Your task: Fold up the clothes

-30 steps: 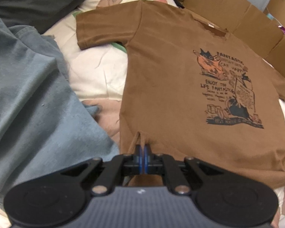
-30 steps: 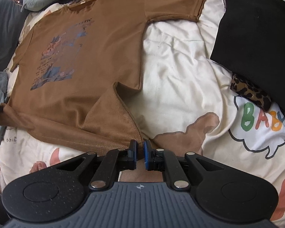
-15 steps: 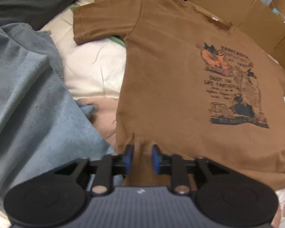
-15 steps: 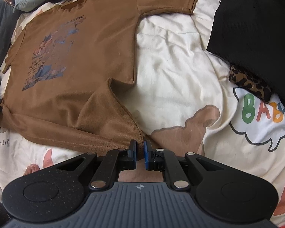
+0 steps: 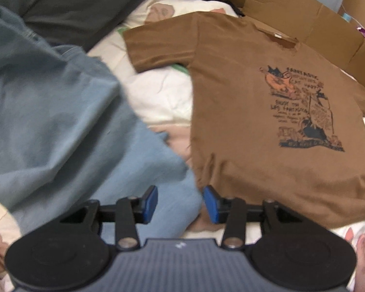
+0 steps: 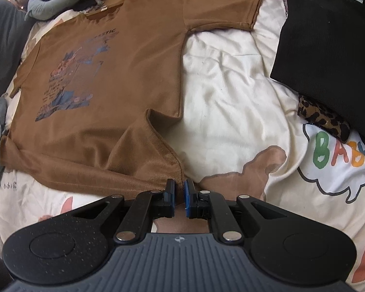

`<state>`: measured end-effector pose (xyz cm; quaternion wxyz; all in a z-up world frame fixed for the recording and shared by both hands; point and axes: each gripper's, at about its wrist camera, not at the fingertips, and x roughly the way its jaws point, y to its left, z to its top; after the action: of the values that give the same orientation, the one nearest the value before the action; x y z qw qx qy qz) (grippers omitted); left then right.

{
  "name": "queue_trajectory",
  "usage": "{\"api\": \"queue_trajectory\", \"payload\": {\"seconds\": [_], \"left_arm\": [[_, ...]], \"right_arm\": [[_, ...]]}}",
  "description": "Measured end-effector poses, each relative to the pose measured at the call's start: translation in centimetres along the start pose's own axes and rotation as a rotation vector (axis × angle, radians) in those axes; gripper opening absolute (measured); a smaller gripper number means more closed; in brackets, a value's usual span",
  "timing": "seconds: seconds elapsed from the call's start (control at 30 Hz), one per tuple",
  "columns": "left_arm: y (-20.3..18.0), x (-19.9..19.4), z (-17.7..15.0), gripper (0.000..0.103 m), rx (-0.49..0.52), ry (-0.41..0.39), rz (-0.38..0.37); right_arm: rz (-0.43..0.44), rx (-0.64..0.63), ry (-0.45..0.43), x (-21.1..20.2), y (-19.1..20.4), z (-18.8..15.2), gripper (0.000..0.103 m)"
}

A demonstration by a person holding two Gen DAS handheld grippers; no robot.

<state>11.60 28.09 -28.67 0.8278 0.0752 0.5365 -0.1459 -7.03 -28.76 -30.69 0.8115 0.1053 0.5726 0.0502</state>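
Left gripper [image 5: 180, 203]: fingers spread wide, empty, near hem corner of the brown T-shirt [image 5: 267, 126] just ahead and right. Right gripper [image 6: 179, 194]: fingers narrow, pinching the other hem corner. Beyond, flat on the bed [image 6: 231, 85], collar farthest.

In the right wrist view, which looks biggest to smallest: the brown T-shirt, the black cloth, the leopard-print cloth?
1. Brown T-shirt, by far the largest.
2. Black cloth, though the frame edge cuts it off.
3. Leopard-print cloth, mostly hidden under the black one, so its true size is unsure.
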Motion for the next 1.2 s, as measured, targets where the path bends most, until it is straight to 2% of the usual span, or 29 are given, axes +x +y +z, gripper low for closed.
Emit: {"api": "queue_trajectory", "payload": {"seconds": [0.1,0.27,0.67,0.73,0.8,1.2], "left_arm": [[0.3,0.3,-1.2,0.035,0.000,0.013,-0.016],[-0.4,1.5,-2.6,0.035,0.021,0.015,-0.031],[-2.4,4.1,-2.3,0.031,0.109,-0.004,-0.025],[-2.6,4.5,-2.2,0.023,0.117,-0.003,-0.022],[-2.8,4.9,-2.2,0.020,0.126,-0.002,-0.019],[-3.9,6.8,-2.0,0.022,0.117,-0.001,0.009]], "right_arm": [[0.000,-0.004,0.003,-0.1,0.0,-0.2,0.007],[-0.008,-0.019,0.014,-0.2,0.1,-0.2,0.007],[-0.028,-0.026,0.029,0.1,0.4,0.2,0.007],[-0.031,-0.026,0.032,0.2,0.5,0.2,0.007],[-0.033,-0.027,0.035,0.3,0.5,0.2,0.007],[-0.033,-0.021,0.045,0.6,0.3,0.1,0.007]]}}
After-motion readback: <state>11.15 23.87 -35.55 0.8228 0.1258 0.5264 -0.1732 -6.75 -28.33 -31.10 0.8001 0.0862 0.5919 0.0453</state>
